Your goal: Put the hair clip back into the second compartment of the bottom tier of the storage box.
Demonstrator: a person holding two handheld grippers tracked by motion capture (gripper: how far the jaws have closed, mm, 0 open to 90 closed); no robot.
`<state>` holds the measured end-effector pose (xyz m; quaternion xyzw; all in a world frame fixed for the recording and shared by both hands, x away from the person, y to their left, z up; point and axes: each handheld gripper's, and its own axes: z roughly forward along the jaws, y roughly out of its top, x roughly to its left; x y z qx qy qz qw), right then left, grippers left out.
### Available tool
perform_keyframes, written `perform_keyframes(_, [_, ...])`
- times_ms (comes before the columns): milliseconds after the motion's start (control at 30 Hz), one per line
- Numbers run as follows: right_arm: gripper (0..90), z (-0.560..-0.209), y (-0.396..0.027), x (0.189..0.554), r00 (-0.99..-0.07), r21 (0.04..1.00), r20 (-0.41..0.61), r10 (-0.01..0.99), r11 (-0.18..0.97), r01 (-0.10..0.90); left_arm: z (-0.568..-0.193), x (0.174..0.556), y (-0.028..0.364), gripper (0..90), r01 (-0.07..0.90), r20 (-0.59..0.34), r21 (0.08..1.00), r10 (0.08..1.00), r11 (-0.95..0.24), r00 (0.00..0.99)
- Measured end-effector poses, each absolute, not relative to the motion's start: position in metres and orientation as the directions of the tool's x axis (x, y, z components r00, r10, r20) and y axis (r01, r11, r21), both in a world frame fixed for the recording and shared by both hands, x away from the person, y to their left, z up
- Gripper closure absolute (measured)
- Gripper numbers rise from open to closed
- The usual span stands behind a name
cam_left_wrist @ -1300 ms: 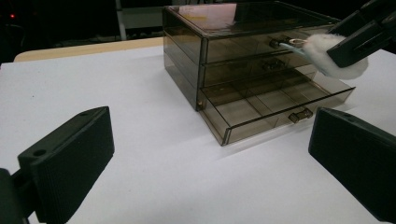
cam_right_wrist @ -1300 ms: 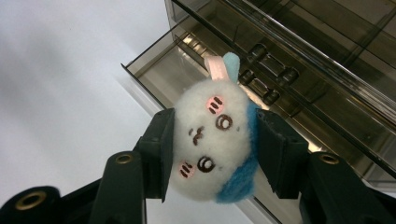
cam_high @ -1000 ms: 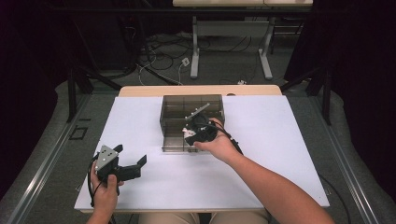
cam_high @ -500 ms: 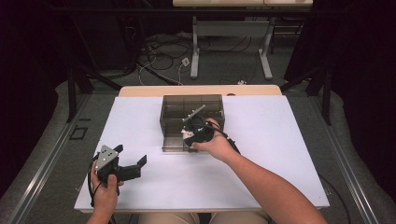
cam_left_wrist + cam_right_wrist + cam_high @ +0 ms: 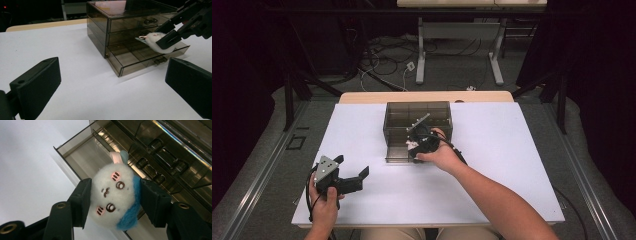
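Here, plush toy's [image 5: 116,196] embroidered face

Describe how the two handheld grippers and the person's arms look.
Both are black. The left gripper has blocky, ribbed jaws, a grey three-cornered plate on top with small holes, and a black cable looping beside the hand. The right gripper shows brass-coloured screw rings at its jaw bases. Both forearms are bare, with no sleeves in view.

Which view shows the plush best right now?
The right gripper view: the plush shows close up, face on. The left gripper view shows it small above the open drawer; the high view shows a white speck.
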<state>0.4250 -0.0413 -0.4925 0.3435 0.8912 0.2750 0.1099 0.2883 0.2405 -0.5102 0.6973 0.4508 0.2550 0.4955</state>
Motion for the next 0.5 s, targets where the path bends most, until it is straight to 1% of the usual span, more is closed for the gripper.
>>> perform_keyframes(67, [42.8, -0.4934, -0.0413, 0.4253, -0.737, 0.570, -0.009, 0.676, 0.609, 0.551, -0.5104, 0.2884, 0.2405, 0.4, 0.376, -0.091, 0.921, 0.881, -0.102, 0.463])
perform_keyframes(100, [41.4, -0.4923, -0.0417, 0.4256, -0.738, 0.557, -0.012, 0.675, 0.617, 0.556, -0.5105, 0.2885, 0.2405, 0.4, 0.375, -0.092, 0.921, 0.882, -0.101, 0.463])
perform_keyframes(267, [30.7, -0.4936, -0.0420, 0.4272, -0.738, 0.568, -0.022, 0.674, 0.616, 0.546, -0.5106, 0.2886, 0.2405, 0.4, 0.375, -0.087, 0.921, 0.882, -0.106, 0.463])
perform_keyframes(433, [29.1, -0.4923, -0.0436, 0.4273, -0.728, 0.564, -0.031, 0.685, 0.614, 0.553, -0.5105, 0.2886, 0.2407, 0.4, 0.375, -0.087, 0.921, 0.883, -0.105, 0.462])
perform_keyframes(500, [28.9, -0.4906, -0.0444, 0.4268, -0.723, 0.575, -0.015, 0.691, 0.597, 0.559, -0.5106, 0.2887, 0.2406, 0.4, 0.376, -0.093, 0.921, 0.883, -0.099, 0.461])
